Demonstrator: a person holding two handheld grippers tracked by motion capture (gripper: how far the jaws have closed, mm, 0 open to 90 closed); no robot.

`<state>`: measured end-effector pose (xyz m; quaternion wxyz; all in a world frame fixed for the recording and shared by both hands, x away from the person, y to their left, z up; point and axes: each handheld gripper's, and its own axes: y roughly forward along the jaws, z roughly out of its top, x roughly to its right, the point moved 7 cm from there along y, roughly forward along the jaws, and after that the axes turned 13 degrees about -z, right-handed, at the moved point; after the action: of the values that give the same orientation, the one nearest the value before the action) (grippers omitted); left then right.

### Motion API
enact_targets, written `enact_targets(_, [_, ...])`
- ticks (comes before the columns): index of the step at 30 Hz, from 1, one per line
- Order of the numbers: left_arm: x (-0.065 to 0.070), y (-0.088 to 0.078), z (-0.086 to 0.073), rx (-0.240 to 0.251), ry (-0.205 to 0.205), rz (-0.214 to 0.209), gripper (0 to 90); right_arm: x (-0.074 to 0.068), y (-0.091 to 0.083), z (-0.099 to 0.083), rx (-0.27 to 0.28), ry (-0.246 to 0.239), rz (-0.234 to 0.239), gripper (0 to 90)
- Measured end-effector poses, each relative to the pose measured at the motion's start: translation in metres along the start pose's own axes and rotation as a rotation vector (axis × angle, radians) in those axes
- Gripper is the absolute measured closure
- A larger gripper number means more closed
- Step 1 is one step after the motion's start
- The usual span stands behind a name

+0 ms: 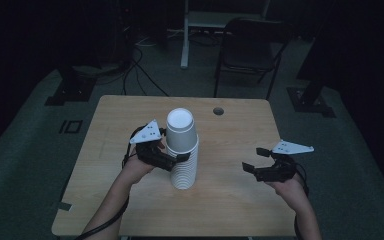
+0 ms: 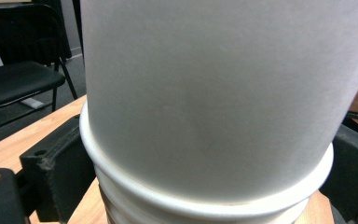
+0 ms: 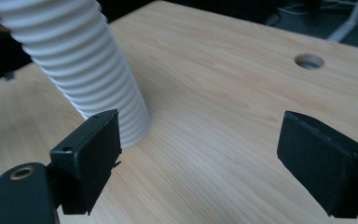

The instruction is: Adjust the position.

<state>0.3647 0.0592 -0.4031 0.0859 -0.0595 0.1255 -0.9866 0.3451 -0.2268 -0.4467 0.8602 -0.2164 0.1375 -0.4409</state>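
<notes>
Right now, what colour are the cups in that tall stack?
White. The stack of cups shows best in the high view.

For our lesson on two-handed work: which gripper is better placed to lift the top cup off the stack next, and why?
Probably the left gripper: its jaws already straddle the stack of cups just under the top cup. The right gripper hangs open over the bare table, well apart from it.

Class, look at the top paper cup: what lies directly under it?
Under the top cup a stack of nested white cups shows only rims. Their insides and the table beneath are covered.
</notes>
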Motion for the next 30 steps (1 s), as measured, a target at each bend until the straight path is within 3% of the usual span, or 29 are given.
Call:
enact_targets(5, [0.0,0.0,0.0,-0.004,-0.002,0.0,4.9,-0.014,-0.002,0.018,0.037,-0.011,0.054,12.8])
enact_targets(7, [0.0,0.0,0.0,-0.002,-0.003,0.001,4.9,-0.014,-0.002,0.018,0.037,-0.011,0.054,12.8])
enact_targets(13, [0.0,0.0,0.0,-0.002,-0.004,0.001,4.9,-0.033,-0.003,0.04,0.069,-0.051,0.105,12.8])
enact_targets(30, [0.0,0.0,0.0,-0.001,-0.002,0.001,4.9,-0.062,-0.007,0.089,0.17,-0.105,0.174,12.8])
